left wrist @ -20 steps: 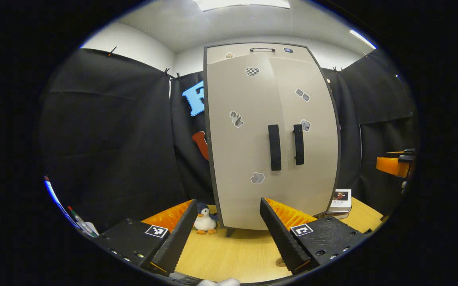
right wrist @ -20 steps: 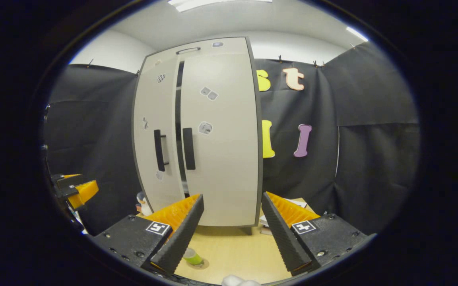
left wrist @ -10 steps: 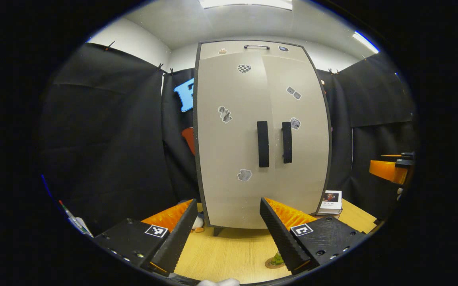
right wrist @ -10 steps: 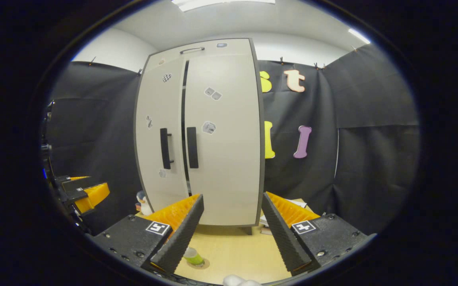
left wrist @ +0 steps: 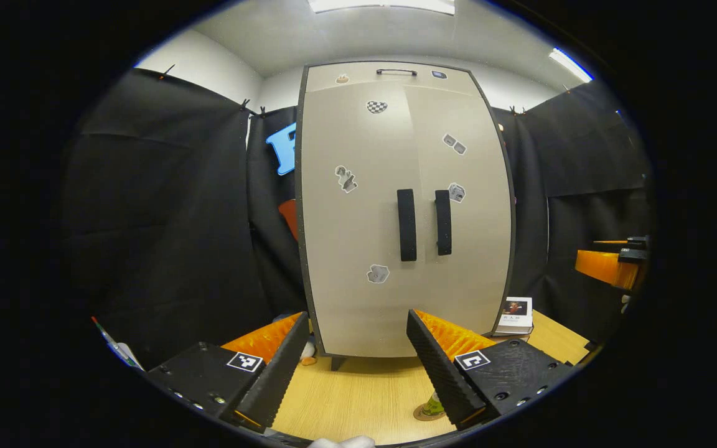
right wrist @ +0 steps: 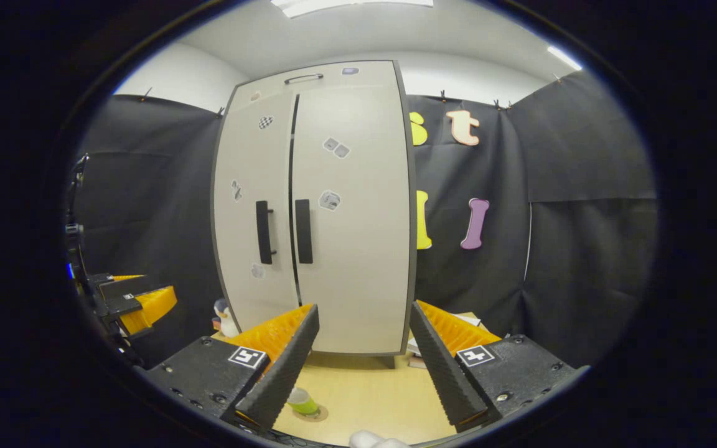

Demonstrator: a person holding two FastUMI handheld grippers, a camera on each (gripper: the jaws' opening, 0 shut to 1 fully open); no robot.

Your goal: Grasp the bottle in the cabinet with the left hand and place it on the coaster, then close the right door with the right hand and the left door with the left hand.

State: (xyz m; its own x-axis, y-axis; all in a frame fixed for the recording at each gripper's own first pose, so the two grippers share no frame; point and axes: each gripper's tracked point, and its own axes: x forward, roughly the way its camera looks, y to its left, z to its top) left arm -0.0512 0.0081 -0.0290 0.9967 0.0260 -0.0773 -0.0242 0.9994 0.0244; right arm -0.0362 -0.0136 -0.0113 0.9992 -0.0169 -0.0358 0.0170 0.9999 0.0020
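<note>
- Left gripper: its fingers are spread wide apart with nothing between them, held over the wooden table in front of the cabinet.
- Right gripper: likewise spread apart and holding nothing, also in front of the cabinet, over the same table.
- Bottle: in the right gripper view it stands upright on the round coaster, on the table in front of the cabinet and well apart from it, partly behind that gripper's left finger. In the left gripper view, a sliver of both peeks out beside the right finger.
- Cabinet: both doors are closed from the left gripper view; the left door and right door meet along the middle, their two dark vertical handles side by side. In the right gripper view, a thin dark seam runs between the doors. What is inside cannot be seen.
- Penguin toy: sits on the table at the cabinet's lower left corner.
- Books: a small stack lies on the table at the cabinet's lower right corner.
</note>
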